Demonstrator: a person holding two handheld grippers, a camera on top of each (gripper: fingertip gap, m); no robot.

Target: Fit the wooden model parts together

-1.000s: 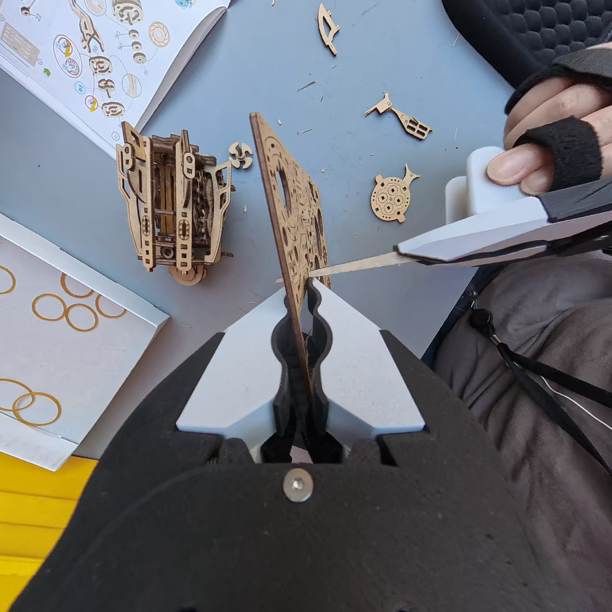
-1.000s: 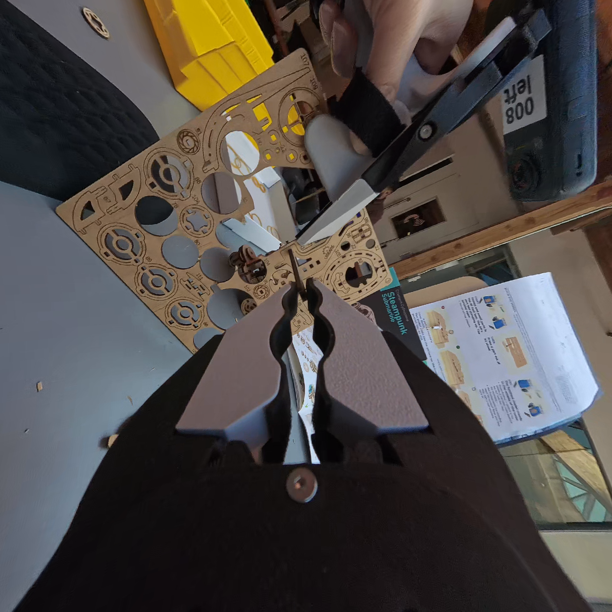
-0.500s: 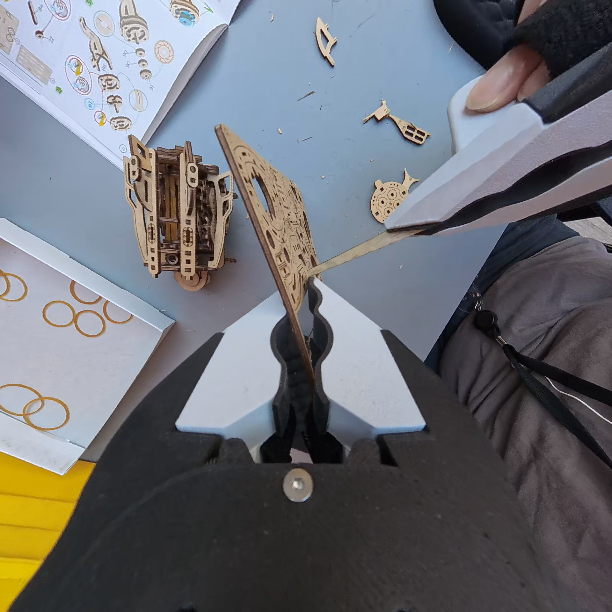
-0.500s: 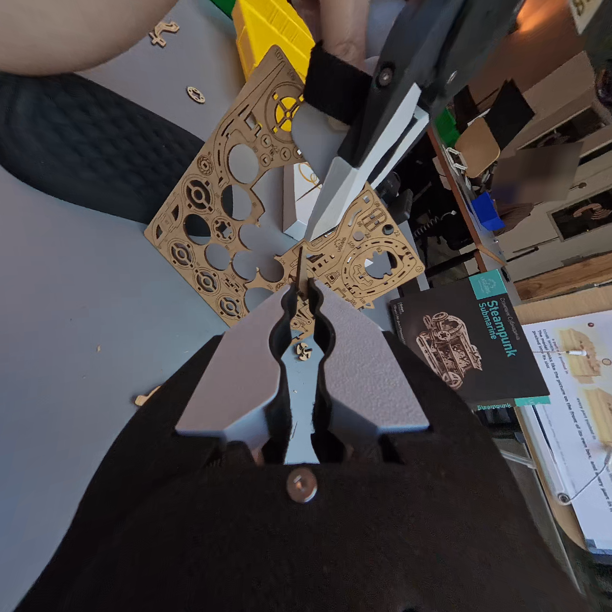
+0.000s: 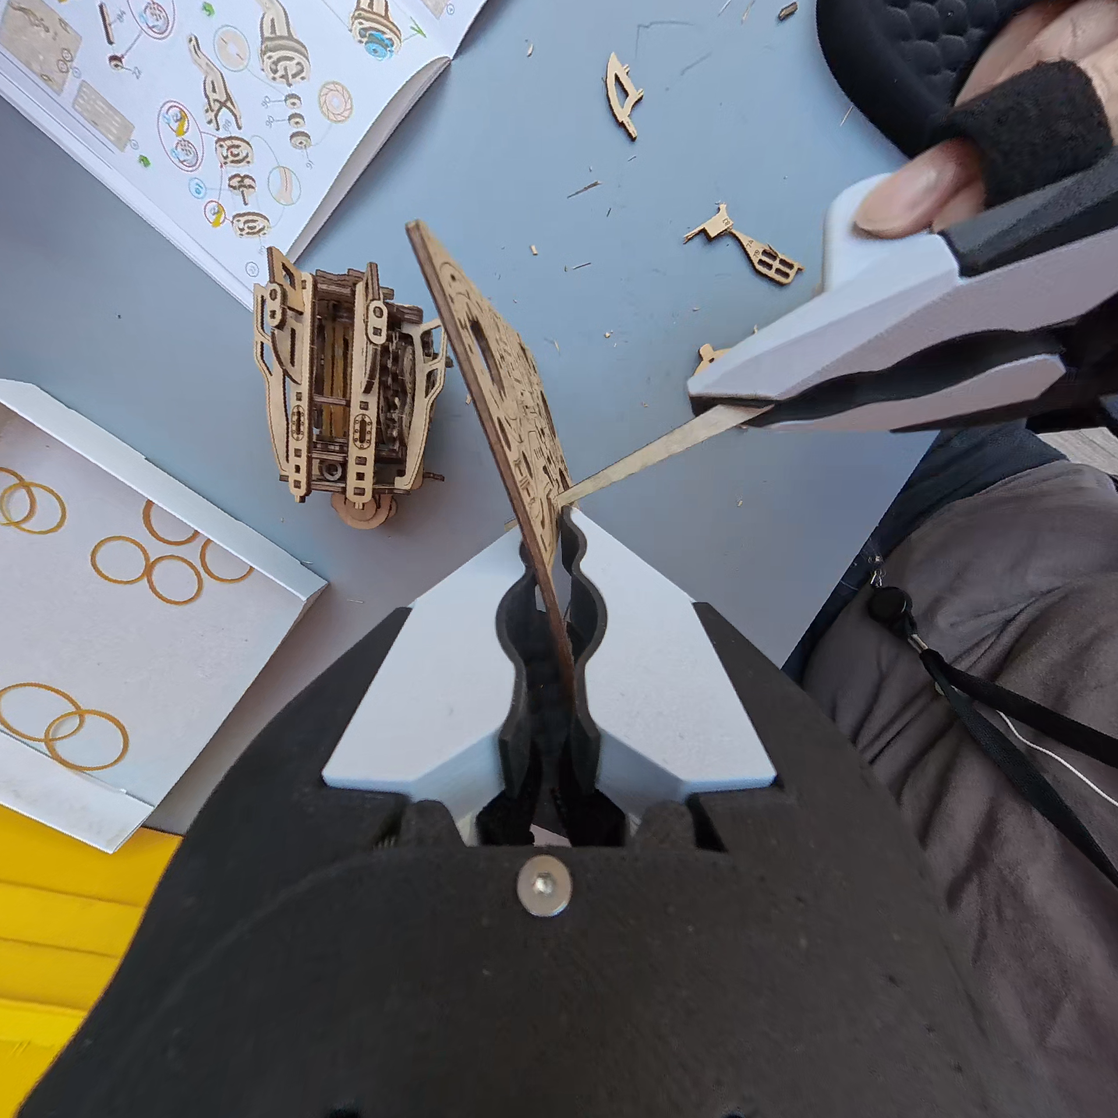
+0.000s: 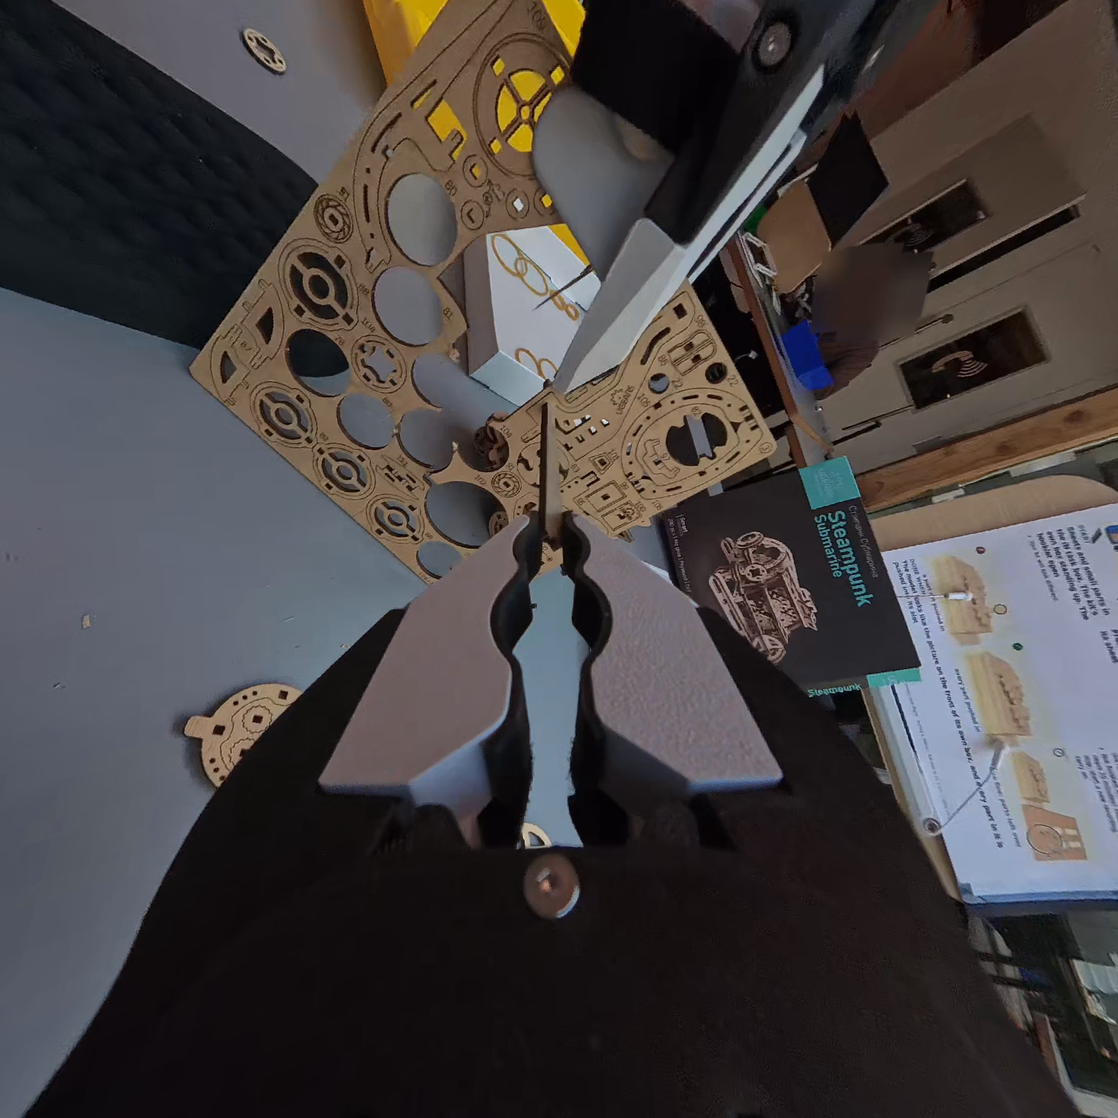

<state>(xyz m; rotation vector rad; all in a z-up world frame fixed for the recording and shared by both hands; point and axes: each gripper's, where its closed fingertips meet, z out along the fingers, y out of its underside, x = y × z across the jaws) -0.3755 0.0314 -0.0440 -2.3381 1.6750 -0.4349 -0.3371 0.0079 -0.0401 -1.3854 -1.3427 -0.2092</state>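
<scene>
Moved: since a second ago the parts sheet (image 5: 505,387) tilts further left, and the right gripper (image 5: 702,387) now sits higher at right of frame.
Left gripper (image 5: 547,529): clamped on sheet's lower edge, mid-frame.
Right gripper: pinching a thin wooden stick (image 5: 641,451), tip poking through the sheet.
Tip: I'd push straight and gently, so the piece pops without snapping.
Submarine model (image 5: 348,393): on the table, left of sheet.
</scene>
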